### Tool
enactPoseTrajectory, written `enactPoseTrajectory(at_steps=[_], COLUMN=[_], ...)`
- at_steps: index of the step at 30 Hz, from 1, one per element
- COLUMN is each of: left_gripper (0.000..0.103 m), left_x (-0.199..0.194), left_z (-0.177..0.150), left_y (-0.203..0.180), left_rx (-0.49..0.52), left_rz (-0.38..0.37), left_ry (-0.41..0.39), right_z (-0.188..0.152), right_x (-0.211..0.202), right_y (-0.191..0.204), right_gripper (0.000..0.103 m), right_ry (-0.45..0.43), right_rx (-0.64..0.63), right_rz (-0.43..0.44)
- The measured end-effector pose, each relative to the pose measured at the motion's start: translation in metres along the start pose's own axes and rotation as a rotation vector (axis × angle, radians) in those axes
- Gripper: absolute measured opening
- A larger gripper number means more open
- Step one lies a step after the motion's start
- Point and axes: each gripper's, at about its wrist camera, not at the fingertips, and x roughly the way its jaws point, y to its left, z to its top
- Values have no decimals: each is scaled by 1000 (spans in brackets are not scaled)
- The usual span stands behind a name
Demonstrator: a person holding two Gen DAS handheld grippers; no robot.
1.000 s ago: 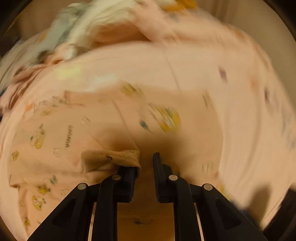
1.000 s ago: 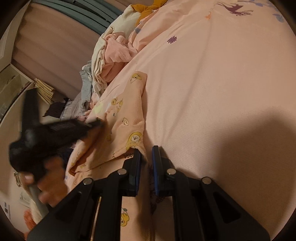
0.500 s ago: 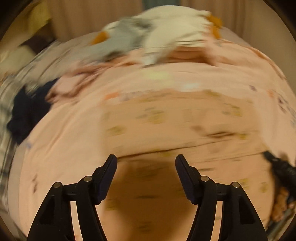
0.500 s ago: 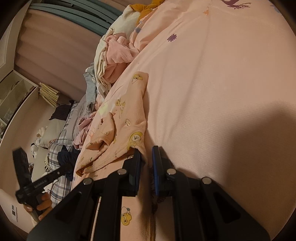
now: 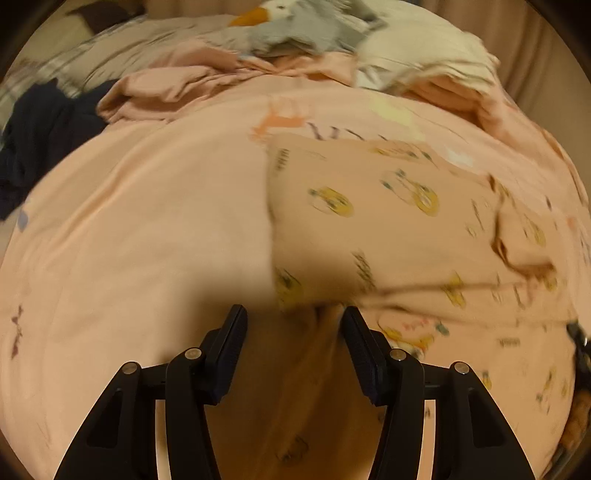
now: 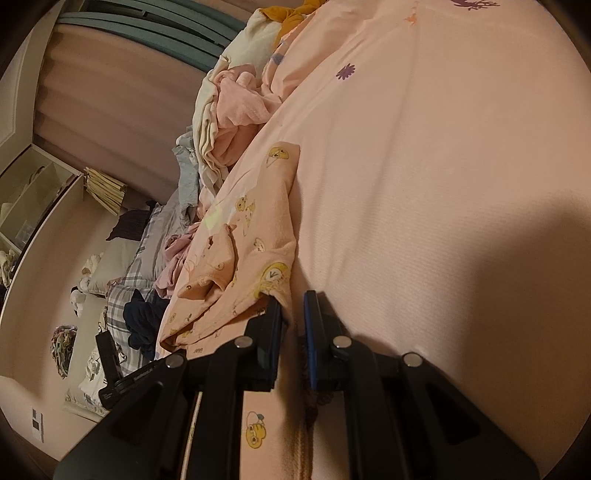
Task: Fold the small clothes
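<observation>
A pink small garment (image 5: 351, 206) printed with yellow cartoon figures lies spread on the pink bed sheet (image 5: 147, 221). My left gripper (image 5: 294, 312) points down at the garment's near left corner. Its jaws are closing, a fold of that fabric stands between them, and the pads are not pressing on it. In the right wrist view the same garment (image 6: 258, 236) runs away from my right gripper (image 6: 293, 299), which is shut on its near edge. The sheet (image 6: 424, 166) fills the right of that view.
A heap of grey, white and pink clothes (image 5: 314, 26) lies at the far end of the bed, with a dark navy garment (image 5: 40, 125) to the left. The right wrist view shows that heap (image 6: 229, 110), plaid bedding and a shelf unit (image 6: 33, 192) by the wall.
The left gripper let go of the garment fold it pinched, opened wide, swept sideways to the garment's other corner and has begun to narrow. The right gripper has kept still, gripping.
</observation>
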Motion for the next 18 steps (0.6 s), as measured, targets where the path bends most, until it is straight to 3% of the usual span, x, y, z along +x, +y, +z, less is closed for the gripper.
enactPoseTrajectory(at_steps=[2, 4, 7, 9, 11, 12, 13, 14, 15, 17, 18], left_gripper=[42, 41, 38, 38, 38, 37, 37, 37, 37, 37, 37], left_x=[0, 5, 5, 5, 2, 2, 2, 1, 1, 1, 1], left_z=[5, 6, 5, 3, -1, -3, -4, -6, -7, -8, -8], left_y=[9, 14, 7, 6, 11, 11, 10, 9, 10, 10, 11], left_rx=[-50, -59, 6, -14, -39, -34, -14, -2, 1, -1, -7], left_rz=[-1, -21, 18, 25, 19, 20, 24, 27, 27, 22, 16], left_ry=[-20, -20, -46, -56, -67, -76, -83, -90, -99, -111, -111], right_z=[0, 0, 1, 0, 0, -2, -3, -5, -9, -16, -19], right_x=[0, 0, 0, 0, -1, -3, -5, -6, -6, -2, 3], right_y=[0, 0, 0, 1, 6, 15, 28, 41, 72, 122, 142], right_gripper=[11, 11, 11, 11, 11, 12, 19, 35, 42, 60, 65], right_ry=[0, 2, 4, 9, 31, 60, 79, 89, 103, 113, 125], right_rx=[1, 0, -2, -5, -6, -14, -38, -80, -192, -373, -440], right_rz=[2, 4, 4, -3, -46, -119, -189, -252, -371, -455, -456])
